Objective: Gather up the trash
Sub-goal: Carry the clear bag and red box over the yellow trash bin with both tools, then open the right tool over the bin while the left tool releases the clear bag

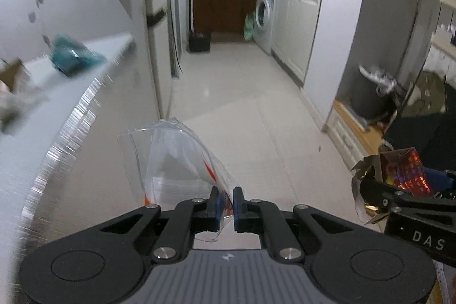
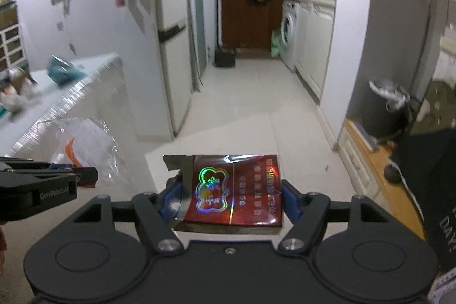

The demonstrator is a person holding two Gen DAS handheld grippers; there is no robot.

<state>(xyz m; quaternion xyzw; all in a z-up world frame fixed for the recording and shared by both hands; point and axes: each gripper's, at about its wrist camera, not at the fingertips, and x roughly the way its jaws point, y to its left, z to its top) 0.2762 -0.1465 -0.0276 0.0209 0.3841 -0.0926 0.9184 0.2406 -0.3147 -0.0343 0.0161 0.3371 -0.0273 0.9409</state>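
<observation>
My left claw (image 1: 225, 200) pinches a flimsy clear plastic wrapper (image 1: 171, 161) by its corner — my right claw (image 2: 230, 197) clamps a light, crushable red foil cigarette pack (image 2: 236, 190) across its sides.

Only a few bits are reading clearly: the left tool (image 2: 85, 175) is showing "GenRobot.AI" on its side, the right tool (image 1: 367, 184) is showing "DAS" in pale letters. The red cigarette pack (image 2: 230, 190) is carrying Chinese print, too blurred for me to read.
</observation>
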